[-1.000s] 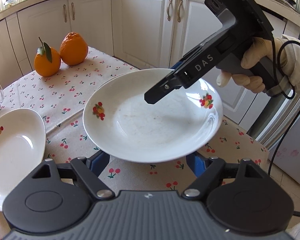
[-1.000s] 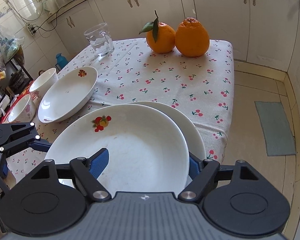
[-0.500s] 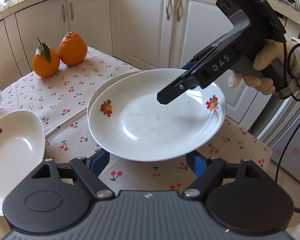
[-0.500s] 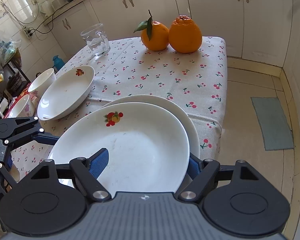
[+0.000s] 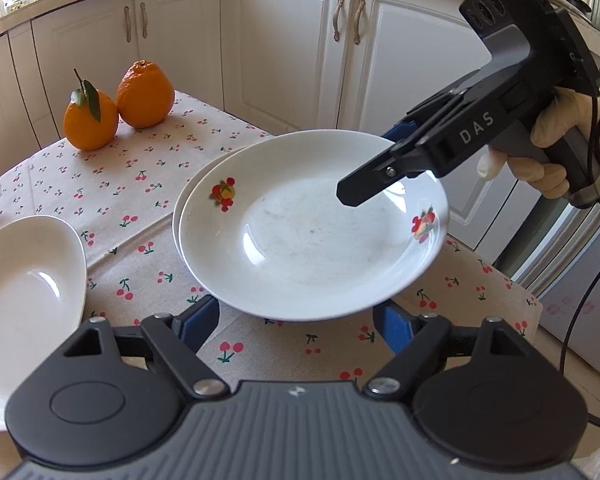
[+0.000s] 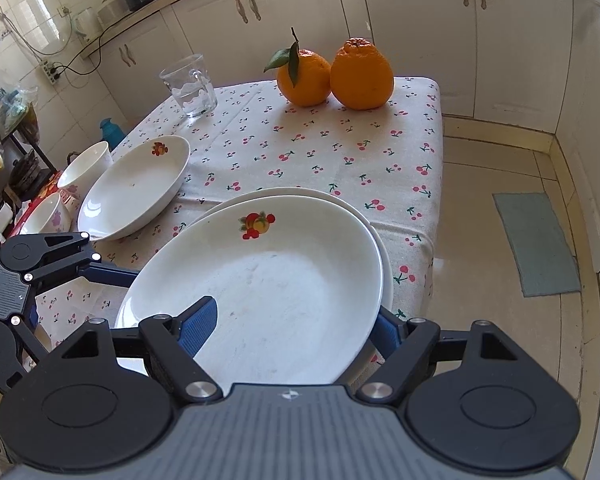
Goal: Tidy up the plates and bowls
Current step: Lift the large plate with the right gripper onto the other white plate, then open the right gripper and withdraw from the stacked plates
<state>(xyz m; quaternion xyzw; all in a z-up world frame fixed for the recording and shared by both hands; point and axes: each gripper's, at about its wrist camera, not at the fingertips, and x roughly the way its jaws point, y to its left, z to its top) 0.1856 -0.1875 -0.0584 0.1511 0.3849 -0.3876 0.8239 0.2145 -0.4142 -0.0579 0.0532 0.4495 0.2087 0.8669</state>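
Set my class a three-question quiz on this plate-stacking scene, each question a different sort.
1. True or false: the top plate, gripped by the right gripper, hangs over a second plate.
2. How many oranges sit on the tablecloth?
3. The left gripper has its jaws: A open, B shut on a bowl.
Key: 1 true; 2 two; 3 A.

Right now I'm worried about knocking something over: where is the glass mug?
In the right wrist view the glass mug stands upright at the table's far left, left of the two oranges and beyond the lone plate.
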